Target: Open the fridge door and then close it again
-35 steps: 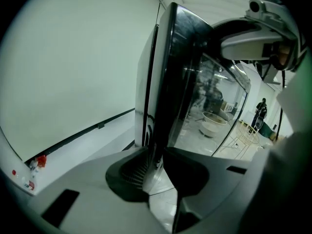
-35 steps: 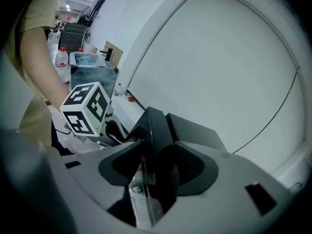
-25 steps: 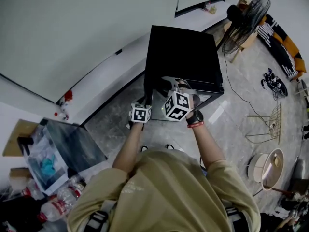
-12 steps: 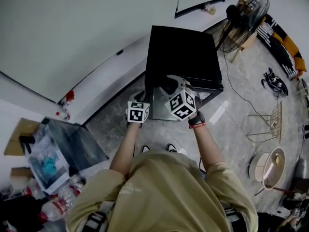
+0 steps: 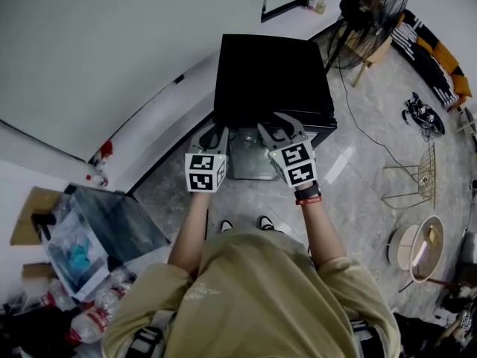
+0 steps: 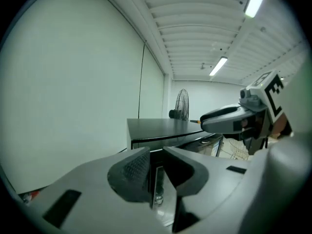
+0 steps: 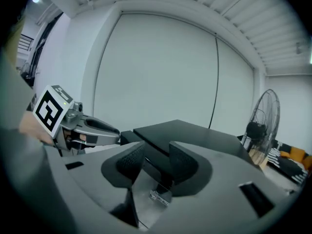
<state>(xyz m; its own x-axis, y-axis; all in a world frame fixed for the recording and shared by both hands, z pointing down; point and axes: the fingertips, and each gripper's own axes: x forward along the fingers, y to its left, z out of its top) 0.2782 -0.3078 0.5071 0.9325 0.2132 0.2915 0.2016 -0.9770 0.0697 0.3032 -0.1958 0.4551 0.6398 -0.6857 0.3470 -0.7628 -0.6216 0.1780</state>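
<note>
head view: one fridge (image 5: 272,73), two tools, one standing fan (image 5: 369,17) and one person are in sight. the left tool (image 5: 214,130) and the right tool (image 5: 274,125) hang side by side, apart from each other, over the fridge's front edge. both point at it and hide part of its front.

left gripper view: the left tool is released, its pads standing a narrow gap apart with nothing pressed between them. only the fridge's front shows through the gap. right gripper view: the right tool's jaws have just been closing, but a gap remains and the pads grasp nothing.

around the fridge, the fan stands to its right by the wall, and a cable (image 5: 358,129) runs across the tiled floor (image 5: 358,177). one wire rack (image 5: 419,192) stands further right. a clear box (image 5: 93,230) and several plastic bottles (image 5: 89,319) lie at lower left. the person's two shoes (image 5: 266,222) stand just before the fridge.

the fridge sits on the floor against the white wall (image 5: 112,43), straight ahead of the person. it is small and boxy, with a matt black top and a glossy grey front. whether its door is fully shut i cannot tell.
</note>
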